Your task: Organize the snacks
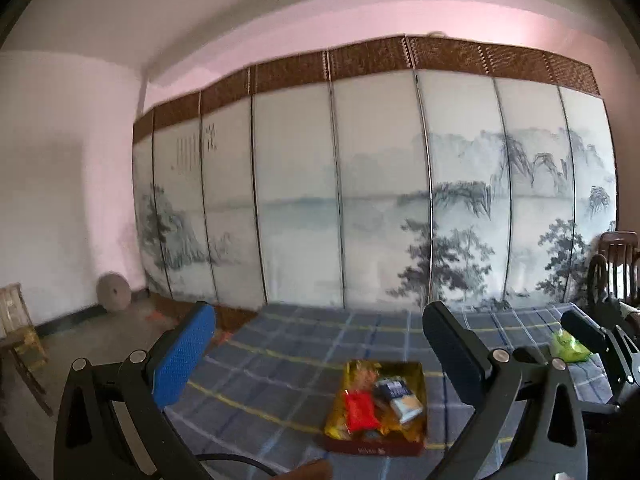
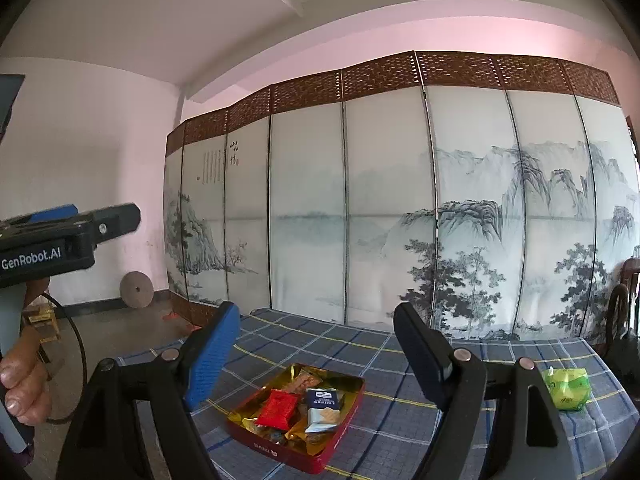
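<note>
Snacks mostly sit packed already: the red tin [image 2: 298, 420] on the checked worktop [image 2: 400, 364] holds a red packet [image 2: 279, 408], a blue-and-white biscuit pack [image 2: 324, 410] and several gold-wrapped sweets. One green packet [image 2: 567, 389] lies apart on the cloth to the tin's right, seemingly the last to go in. Both left tongs [image 1: 320, 356] and right tongs [image 2: 316, 356] hover above with fingers spread, holding nothing.
</note>
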{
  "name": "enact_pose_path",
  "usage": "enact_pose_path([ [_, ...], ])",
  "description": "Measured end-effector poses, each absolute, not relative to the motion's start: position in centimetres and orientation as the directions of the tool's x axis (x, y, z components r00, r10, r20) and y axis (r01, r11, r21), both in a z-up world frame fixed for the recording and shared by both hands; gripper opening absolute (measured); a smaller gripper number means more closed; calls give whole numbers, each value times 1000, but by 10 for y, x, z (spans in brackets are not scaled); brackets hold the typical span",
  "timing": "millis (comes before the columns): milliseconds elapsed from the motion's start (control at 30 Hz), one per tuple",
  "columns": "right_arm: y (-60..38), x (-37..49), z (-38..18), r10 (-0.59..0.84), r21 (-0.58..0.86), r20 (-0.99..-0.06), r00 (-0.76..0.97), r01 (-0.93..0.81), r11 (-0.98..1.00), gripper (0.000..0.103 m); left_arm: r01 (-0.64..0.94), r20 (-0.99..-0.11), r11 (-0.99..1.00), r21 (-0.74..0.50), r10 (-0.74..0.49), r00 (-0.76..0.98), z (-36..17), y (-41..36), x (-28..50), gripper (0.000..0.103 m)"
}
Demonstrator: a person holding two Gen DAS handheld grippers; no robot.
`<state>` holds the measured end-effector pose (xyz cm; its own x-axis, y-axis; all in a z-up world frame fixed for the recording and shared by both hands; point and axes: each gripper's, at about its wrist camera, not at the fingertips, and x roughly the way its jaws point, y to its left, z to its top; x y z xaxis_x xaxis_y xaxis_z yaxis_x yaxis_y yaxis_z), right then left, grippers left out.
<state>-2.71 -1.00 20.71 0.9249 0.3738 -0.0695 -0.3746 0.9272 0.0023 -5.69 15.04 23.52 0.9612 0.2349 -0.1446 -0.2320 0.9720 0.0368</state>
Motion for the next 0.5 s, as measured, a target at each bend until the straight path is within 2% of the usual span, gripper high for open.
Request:
enact_pose_path([
  [333, -19, -26, 196, 374, 18, -115, 920, -375, 927, 81, -172, -321, 985, 20, 169, 932, 205, 149, -26, 103],
  [500, -19, -23, 187, 375, 20, -151, 915, -376, 926, 81, -194, -370, 981, 20, 187, 910, 186, 151, -16, 103],
])
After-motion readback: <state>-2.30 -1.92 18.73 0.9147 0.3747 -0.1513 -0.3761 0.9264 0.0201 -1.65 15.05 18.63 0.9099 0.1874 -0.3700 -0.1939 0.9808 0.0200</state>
